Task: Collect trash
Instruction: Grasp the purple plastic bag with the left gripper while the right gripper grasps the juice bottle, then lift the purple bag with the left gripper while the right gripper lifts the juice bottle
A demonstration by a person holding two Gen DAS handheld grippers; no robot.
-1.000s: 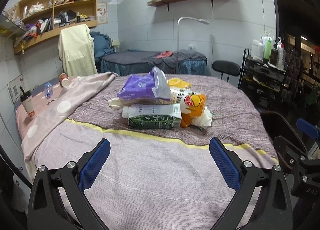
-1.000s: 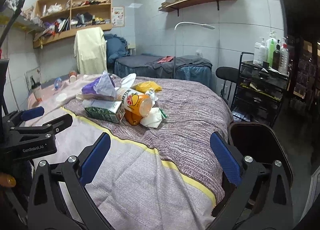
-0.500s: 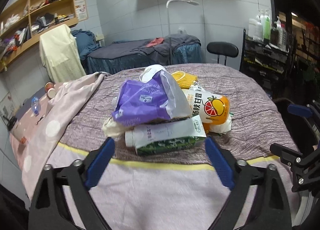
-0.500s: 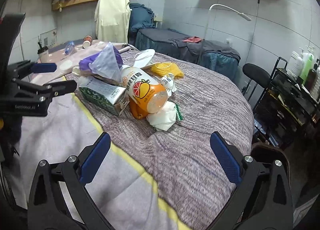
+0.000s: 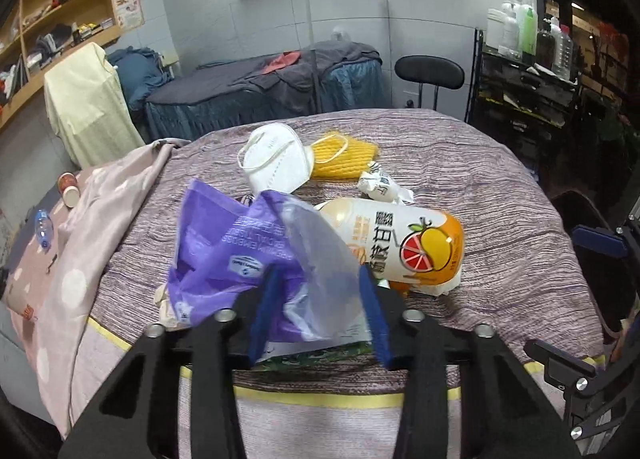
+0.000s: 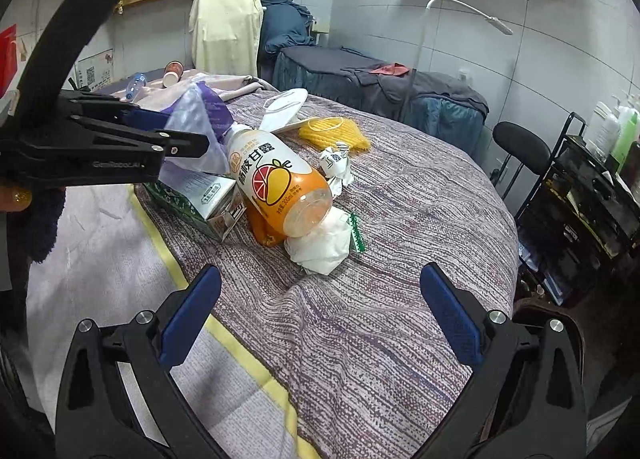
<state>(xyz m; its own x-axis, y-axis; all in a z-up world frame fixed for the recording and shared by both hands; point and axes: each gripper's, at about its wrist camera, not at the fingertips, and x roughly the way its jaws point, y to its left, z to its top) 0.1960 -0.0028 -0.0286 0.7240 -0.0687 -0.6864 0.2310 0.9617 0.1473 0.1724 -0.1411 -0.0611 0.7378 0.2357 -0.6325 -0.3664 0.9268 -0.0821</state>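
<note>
The bed (image 6: 420, 219) wears a coarse, matt woven cloth in mottled purple, while the purple tissue pack (image 5: 224, 255) is thin, glossy, crinkled plastic film with a clear, shiny end. The juice bottle (image 6: 280, 183) is smooth, glossy plastic under a printed label, the carton (image 6: 200, 195) is matt printed card, and the crumpled tissue (image 6: 320, 247) looks soft and dull. The left gripper (image 5: 320, 307) has matt black plastic arms, bright metal screws and finely textured blue pads (image 5: 264, 311).

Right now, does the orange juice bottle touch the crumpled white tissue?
Touching. In the right wrist view, the base of the orange juice bottle lies on top of the crumpled white tissue, with no gap between them.
</note>
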